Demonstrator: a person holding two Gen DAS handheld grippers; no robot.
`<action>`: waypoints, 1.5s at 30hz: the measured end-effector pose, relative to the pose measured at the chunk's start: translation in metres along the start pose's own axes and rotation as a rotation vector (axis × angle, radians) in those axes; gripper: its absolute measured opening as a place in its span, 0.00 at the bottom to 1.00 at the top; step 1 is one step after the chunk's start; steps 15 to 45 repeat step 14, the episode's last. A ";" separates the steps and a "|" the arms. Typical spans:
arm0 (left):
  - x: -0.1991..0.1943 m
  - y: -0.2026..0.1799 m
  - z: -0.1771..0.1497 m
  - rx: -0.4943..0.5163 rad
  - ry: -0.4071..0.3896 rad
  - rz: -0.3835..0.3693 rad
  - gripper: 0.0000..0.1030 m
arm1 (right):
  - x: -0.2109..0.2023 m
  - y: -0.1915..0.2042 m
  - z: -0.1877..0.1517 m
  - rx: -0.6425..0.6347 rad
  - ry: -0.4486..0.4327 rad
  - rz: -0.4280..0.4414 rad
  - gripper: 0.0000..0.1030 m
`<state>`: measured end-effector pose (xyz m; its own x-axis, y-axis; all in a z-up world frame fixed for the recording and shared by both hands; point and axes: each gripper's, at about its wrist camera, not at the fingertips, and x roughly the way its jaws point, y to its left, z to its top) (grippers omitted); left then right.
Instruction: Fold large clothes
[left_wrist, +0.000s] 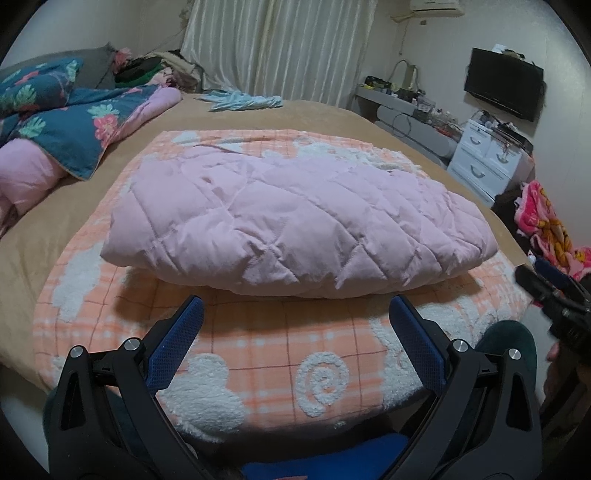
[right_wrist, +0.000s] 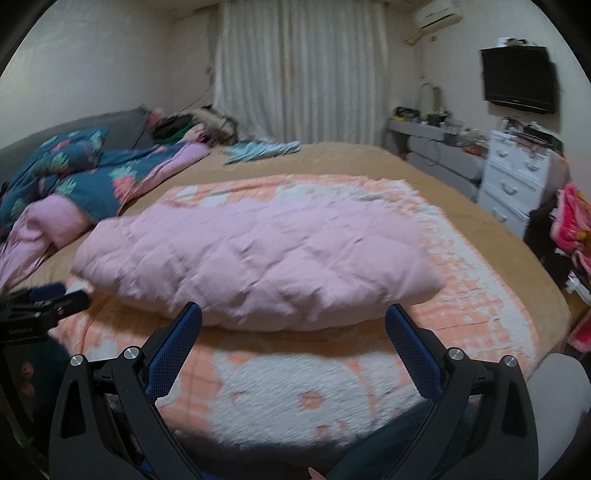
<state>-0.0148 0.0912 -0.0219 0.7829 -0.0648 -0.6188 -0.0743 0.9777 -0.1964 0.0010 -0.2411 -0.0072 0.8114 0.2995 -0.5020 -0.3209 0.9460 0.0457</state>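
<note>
Left wrist, pink quilt (left_wrist: 295, 221) beyond spread left tongs (left_wrist: 295, 314)

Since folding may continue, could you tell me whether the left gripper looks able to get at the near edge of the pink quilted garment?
Probably yes. The left gripper is open and empty, and the pink quilted garment lies just ahead of its fingertips, with only bare orange checked blanket between.

We are noting pale curtains (left_wrist: 277, 48) hanging top centre, a wall-mounted television (left_wrist: 504, 88) upper right, white drawers (left_wrist: 487, 155) standing below.
</note>
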 end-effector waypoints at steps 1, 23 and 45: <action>0.001 0.003 0.000 -0.010 0.000 0.001 0.91 | -0.002 -0.014 0.002 0.041 -0.008 -0.023 0.96; 0.039 0.273 0.080 -0.285 -0.040 0.635 0.91 | 0.026 -0.403 -0.097 0.518 0.263 -0.829 0.96; 0.039 0.273 0.080 -0.285 -0.040 0.635 0.91 | 0.026 -0.403 -0.097 0.518 0.263 -0.829 0.96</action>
